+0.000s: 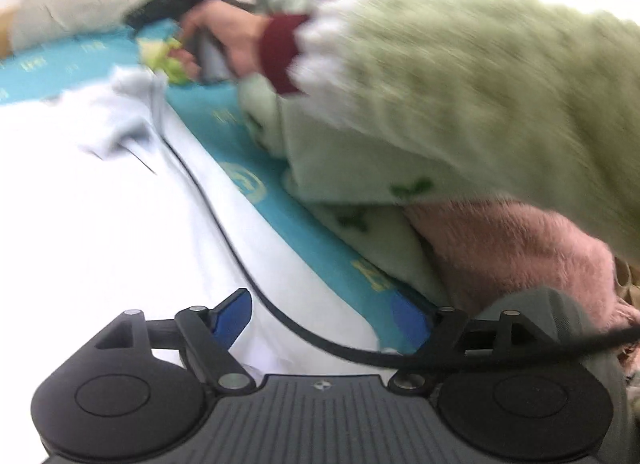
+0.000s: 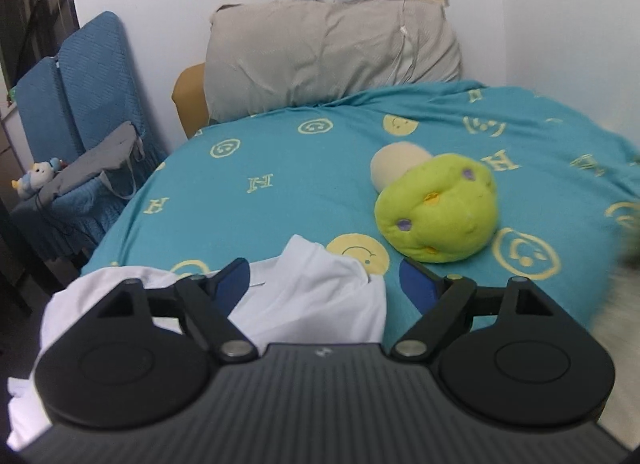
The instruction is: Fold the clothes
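A white garment (image 1: 100,204) lies spread on the teal bed sheet (image 1: 304,232); it also shows in the right wrist view (image 2: 316,296) with a raised corner between the fingers. My left gripper (image 1: 324,312) is open just above the garment's near edge, holding nothing. My right gripper (image 2: 326,280) is open over the garment's far corner, empty. In the left wrist view the right gripper (image 1: 160,12) is held in a hand at the garment's far end.
A green plush toy (image 2: 438,210) lies on the sheet (image 2: 280,160) just beyond the garment. A grey pillow (image 2: 328,52) leans at the headboard. A black cable (image 1: 224,240) runs across the garment. The person's fuzzy green sleeve (image 1: 460,76) fills the right side. Blue-covered furniture (image 2: 84,104) stands left.
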{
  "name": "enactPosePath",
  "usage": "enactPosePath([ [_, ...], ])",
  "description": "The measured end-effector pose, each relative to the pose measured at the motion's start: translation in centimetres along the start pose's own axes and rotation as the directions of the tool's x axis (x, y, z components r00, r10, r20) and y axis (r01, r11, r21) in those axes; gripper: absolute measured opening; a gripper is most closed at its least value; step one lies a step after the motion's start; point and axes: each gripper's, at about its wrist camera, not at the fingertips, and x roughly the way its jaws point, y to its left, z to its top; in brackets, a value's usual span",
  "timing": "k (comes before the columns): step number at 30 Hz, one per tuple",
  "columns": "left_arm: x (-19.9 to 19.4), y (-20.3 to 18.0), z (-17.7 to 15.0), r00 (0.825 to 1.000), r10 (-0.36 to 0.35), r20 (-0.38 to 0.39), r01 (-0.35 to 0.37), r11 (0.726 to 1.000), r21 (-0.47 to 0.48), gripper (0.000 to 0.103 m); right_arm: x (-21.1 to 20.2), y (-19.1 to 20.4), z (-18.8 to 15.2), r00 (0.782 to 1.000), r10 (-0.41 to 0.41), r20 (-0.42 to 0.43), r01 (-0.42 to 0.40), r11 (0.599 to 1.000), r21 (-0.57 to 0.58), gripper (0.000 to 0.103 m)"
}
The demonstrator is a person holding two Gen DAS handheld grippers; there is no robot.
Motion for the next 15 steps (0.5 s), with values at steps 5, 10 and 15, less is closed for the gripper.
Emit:
enactPosePath([
  [5, -5.4, -0.4, -0.9, 0.991, 0.077, 0.106, -0.079, 0.997, 0.017, 0.087, -7.8, 1.9, 0.6, 0.998, -0.03, 0.064, 0.032, 0.999, -0.021, 0.083],
  [10, -8.7, -0.1, -2.7, 0.983, 0.124, 0.137, -0.13, 0.991, 0.038, 0.089, -15.7, 3.9, 0.3, 0.992, -0.036, 0.119, 0.039, 0.999, -0.024, 0.083],
  [15, -13.2, 0.2, -4.2, 0.985, 0.056, 0.161, -0.073, 0.992, 0.102, 0.089, -22.1, 5.3, -0.4, 0.982, -0.091, 0.165, 0.105, 0.991, -0.082, 0.083],
])
